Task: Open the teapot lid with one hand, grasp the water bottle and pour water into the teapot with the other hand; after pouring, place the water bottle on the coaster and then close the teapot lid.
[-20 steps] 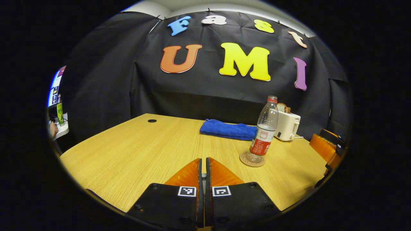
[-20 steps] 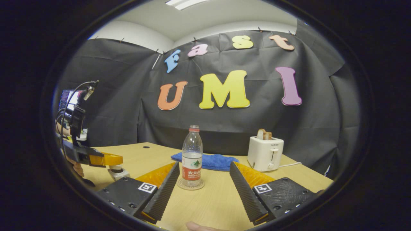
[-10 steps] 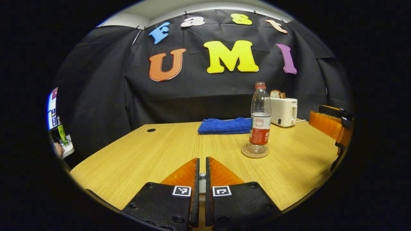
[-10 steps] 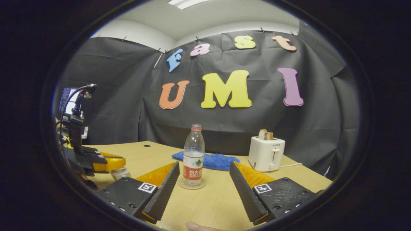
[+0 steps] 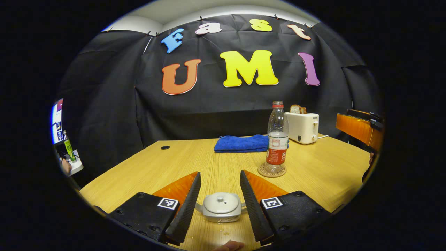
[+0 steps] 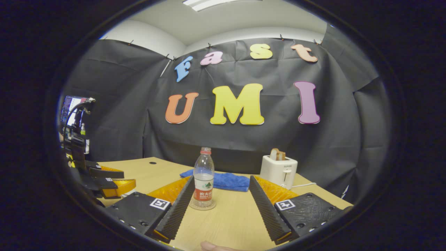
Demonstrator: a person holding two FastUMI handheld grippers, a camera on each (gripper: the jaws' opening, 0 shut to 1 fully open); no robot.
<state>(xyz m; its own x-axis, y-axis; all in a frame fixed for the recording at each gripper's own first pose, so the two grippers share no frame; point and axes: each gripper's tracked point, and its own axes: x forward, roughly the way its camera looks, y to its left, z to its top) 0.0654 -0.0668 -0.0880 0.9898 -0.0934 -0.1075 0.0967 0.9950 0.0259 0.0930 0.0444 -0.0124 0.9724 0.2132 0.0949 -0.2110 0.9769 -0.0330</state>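
A: Lower centre of the left gripper view, left gripper (image 5: 219, 181) jaws spread wide, nothing between the pads. Small grey teapot (image 5: 221, 208) sits on the wooden table (image 5: 167, 167) in the gap, lid (image 5: 220, 202) on, apart from both fingers.

B: Right of that?

A: Water bottle (image 5: 277, 137) upright on the round coaster (image 5: 272, 170), right of centre, red cap on. Blue towel (image 5: 240, 143) behind it to the left, white toaster (image 5: 302, 127) with bread behind to the right. Right gripper (image 5: 359, 127) pokes in at the right edge of the frame.

B: Right gripper view?

A: Far left, the left gripper (image 6: 104, 177) low over the table (image 6: 230, 219); teapot hidden there. Bottom centre, right gripper (image 6: 221, 195) also wide apart, holding nothing. Bottle (image 6: 203, 177) stands on the coaster (image 6: 202, 205) beyond the left finger, clear of the fingers. Towel (image 6: 226, 181) behind, toaster (image 6: 278, 170) right of centre. Fingertip of a hand (image 6: 209, 246) at the bottom edge.
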